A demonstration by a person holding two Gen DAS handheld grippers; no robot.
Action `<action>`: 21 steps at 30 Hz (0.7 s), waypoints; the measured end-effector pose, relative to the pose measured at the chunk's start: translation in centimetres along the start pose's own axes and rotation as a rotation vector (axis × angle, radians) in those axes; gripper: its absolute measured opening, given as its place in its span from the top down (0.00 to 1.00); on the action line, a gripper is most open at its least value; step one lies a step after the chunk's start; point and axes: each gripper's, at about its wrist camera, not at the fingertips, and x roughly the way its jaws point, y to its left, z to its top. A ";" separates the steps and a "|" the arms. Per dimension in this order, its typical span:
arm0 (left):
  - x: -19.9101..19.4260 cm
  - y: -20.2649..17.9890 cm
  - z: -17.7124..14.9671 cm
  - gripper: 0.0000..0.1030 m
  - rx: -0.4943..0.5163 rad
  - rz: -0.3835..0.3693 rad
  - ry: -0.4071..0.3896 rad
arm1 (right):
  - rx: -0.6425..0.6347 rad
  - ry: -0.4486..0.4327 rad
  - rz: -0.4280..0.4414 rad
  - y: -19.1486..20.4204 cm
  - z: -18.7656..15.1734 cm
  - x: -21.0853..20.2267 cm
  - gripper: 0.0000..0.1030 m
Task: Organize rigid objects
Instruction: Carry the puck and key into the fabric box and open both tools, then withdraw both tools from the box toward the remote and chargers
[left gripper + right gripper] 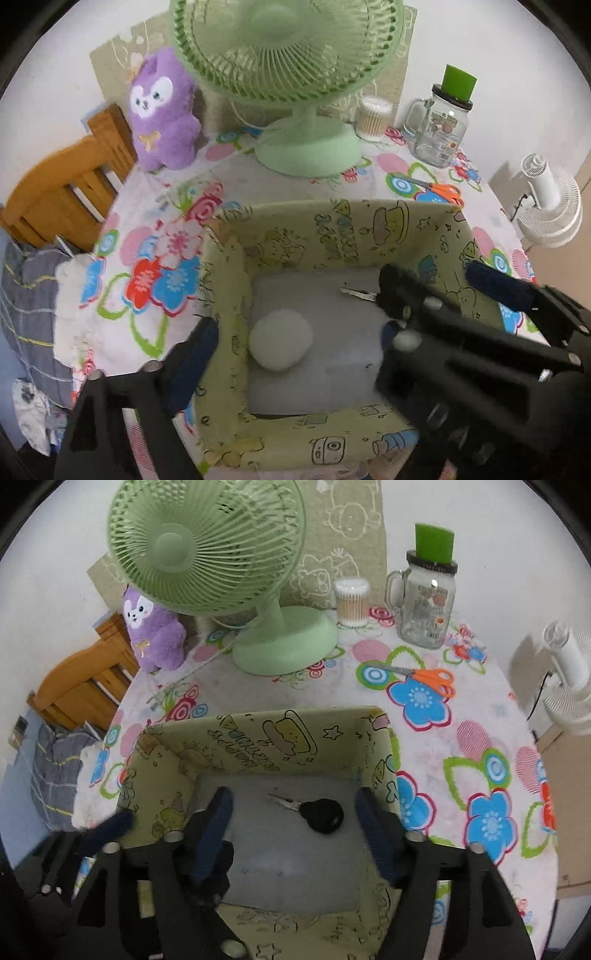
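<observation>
A pale cartoon-print fabric box (332,236) (258,738) stands on the table, and both grippers reach into it. On its grey floor lies a white ball (280,339), loose between the wide-apart fingers of my left gripper (297,328), whose pads do not touch it. A key with a black head (321,814) lies flat farther in, between the spread fingers of my right gripper (293,797), free of both pads. In the left wrist view only the key's metal blade (356,293) shows, beside the right gripper (432,273). One blue pad of the left gripper's fingers (110,827) shows at the box's left wall.
Behind the box on the floral tablecloth (424,701) stand a green desk fan (280,646), a purple plush toy (162,110), a cotton-swab tub (351,602) and a glass jar mug with a green lid (428,602). Orange scissors (428,677) lie right of the fan. A wooden chair (66,192) is at the left.
</observation>
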 end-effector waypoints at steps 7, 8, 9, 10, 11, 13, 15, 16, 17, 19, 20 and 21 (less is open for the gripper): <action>-0.9 0.2 -0.3 0.10 0.001 0.000 -0.003 | 0.012 -0.008 -0.019 -0.2 -0.4 -1.5 0.18; -1.2 0.2 -0.3 0.10 0.002 0.007 -0.009 | 0.019 -0.009 -0.022 -0.3 -0.5 -1.7 0.18; -1.4 0.2 -0.4 0.10 0.003 0.008 -0.013 | 0.024 -0.008 -0.024 -0.3 -0.7 -2.0 0.18; -1.6 0.3 -0.5 0.09 0.002 0.008 -0.015 | 0.027 -0.009 -0.026 -0.3 -0.8 -2.2 0.18; -1.7 0.4 -0.6 0.09 0.002 0.009 -0.017 | 0.028 -0.010 -0.029 -0.3 -0.9 -2.4 0.18; -2.1 0.5 -0.9 0.09 0.002 0.009 -0.018 | 0.025 -0.011 -0.035 -0.1 -1.2 -2.9 0.18; -2.5 0.5 -1.2 0.09 0.005 0.009 -0.020 | 0.017 -0.015 -0.041 0.0 -1.5 -3.4 0.18; -2.7 0.5 -1.4 0.08 0.008 0.011 -0.021 | 0.012 -0.016 -0.046 0.0 -1.7 -3.7 0.18; -2.9 0.4 -1.6 0.08 0.012 0.015 -0.025 | 0.008 -0.019 -0.052 0.1 -1.9 -4.0 0.18; -3.3 0.5 -1.9 0.08 0.017 0.018 -0.029 | 0.005 -0.023 -0.055 0.1 -2.2 -4.5 0.18; -3.5 0.5 -2.1 0.07 0.018 0.017 -0.031 | 0.004 -0.024 -0.050 0.0 -2.4 -4.8 0.18; -3.8 0.5 -2.3 0.07 0.018 0.014 -0.031 | 0.005 -0.026 -0.044 -0.1 -2.6 -5.1 0.18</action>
